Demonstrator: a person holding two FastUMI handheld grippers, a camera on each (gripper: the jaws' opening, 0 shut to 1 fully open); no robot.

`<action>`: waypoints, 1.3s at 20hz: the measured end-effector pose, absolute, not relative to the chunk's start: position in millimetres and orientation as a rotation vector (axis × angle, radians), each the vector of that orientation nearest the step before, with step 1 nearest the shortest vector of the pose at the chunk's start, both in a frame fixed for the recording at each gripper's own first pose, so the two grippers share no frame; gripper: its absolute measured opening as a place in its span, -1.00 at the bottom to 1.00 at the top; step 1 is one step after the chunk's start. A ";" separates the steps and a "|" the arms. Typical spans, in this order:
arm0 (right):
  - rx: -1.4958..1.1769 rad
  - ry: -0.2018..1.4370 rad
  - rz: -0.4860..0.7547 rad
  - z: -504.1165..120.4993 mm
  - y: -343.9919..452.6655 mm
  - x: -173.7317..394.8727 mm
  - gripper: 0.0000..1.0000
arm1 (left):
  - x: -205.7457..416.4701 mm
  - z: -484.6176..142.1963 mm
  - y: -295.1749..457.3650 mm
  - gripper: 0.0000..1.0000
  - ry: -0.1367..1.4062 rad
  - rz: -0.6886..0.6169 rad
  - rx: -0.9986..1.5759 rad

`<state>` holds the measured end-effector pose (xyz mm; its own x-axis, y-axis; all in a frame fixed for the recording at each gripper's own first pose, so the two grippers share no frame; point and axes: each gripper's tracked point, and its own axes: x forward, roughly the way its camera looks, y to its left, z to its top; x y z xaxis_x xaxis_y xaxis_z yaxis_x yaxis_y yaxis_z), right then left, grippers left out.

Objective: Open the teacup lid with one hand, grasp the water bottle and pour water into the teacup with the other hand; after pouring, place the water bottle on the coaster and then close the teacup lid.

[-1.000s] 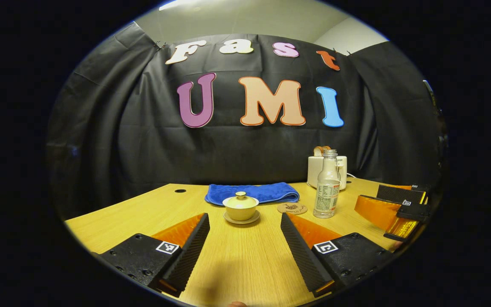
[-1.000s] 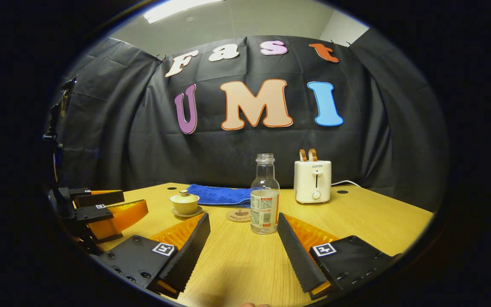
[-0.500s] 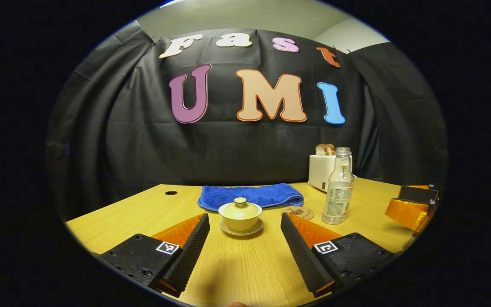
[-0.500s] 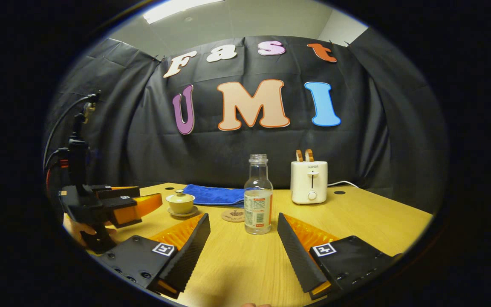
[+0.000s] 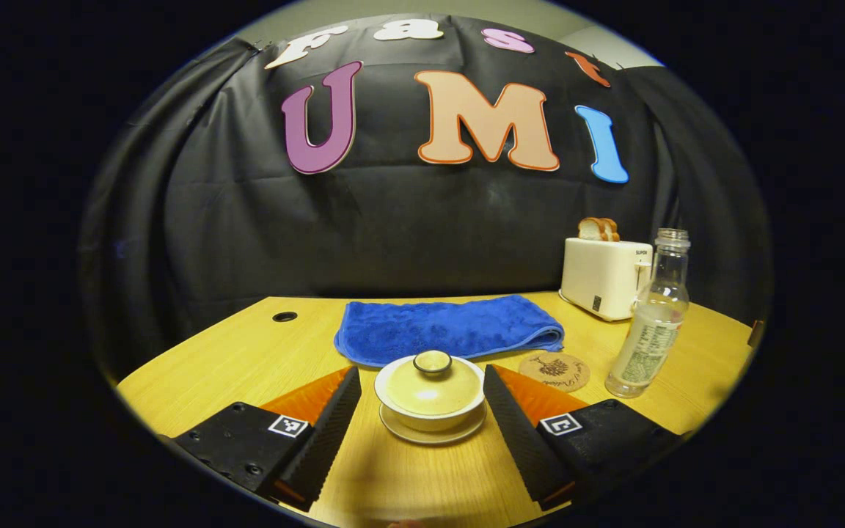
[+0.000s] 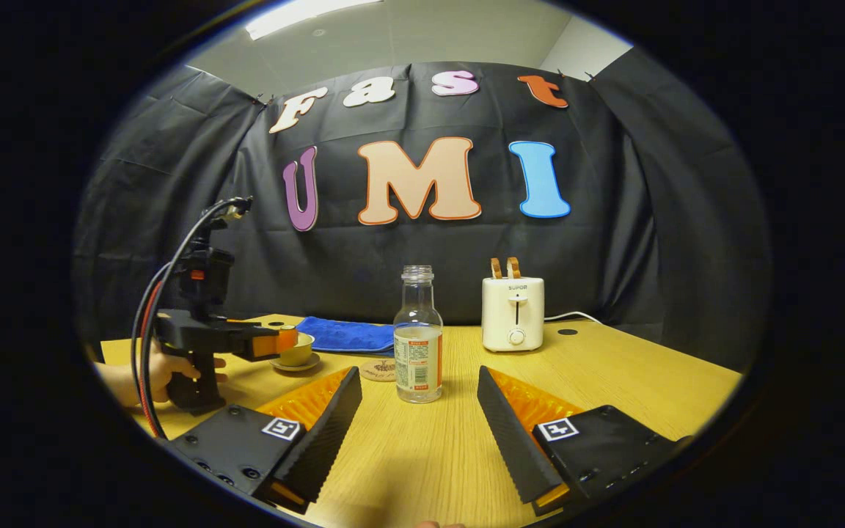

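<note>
The left gripper (image 5: 422, 392) is gaping wide around the lidded teacup (image 5: 431, 397), gripping nothing; the right gripper (image 6: 419, 396), equally wide, is facing the water bottle (image 6: 418, 336) beside the teacup.

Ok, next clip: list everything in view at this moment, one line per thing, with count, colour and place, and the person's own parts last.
teacup: one, pale yellow, lid on, on a saucer between the left gripper's open fingers.
water bottle: one, clear, uncapped, upright ahead of the right gripper.
coaster: one, brown, round, between teacup and water bottle.
towel: one, blue, folded, behind the teacup.
toaster: one, white, two bread slices in it, back right.
table: one, light wood.
left gripper: open, around the teacup.
right gripper: open, short of the water bottle.
hand: one, holding the left gripper.
</note>
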<state>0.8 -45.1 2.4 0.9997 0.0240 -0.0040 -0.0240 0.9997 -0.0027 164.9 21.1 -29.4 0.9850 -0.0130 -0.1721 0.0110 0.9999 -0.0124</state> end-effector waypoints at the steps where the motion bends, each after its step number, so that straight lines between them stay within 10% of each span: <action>1: -0.003 0.003 0.023 2.6 -46.1 1.0 0.99 | 169.8 -28.9 22.1 0.96 0.172 -0.008 -0.009; 15: -0.004 0.005 0.011 2.2 -53.8 -0.6 1.00 | 196.8 -32.0 16.4 0.92 0.194 -0.032 -0.013; 26: -0.004 0.003 0.004 3.3 -56.4 -0.3 0.99 | 197.3 -32.5 14.6 0.31 0.188 -0.044 -0.017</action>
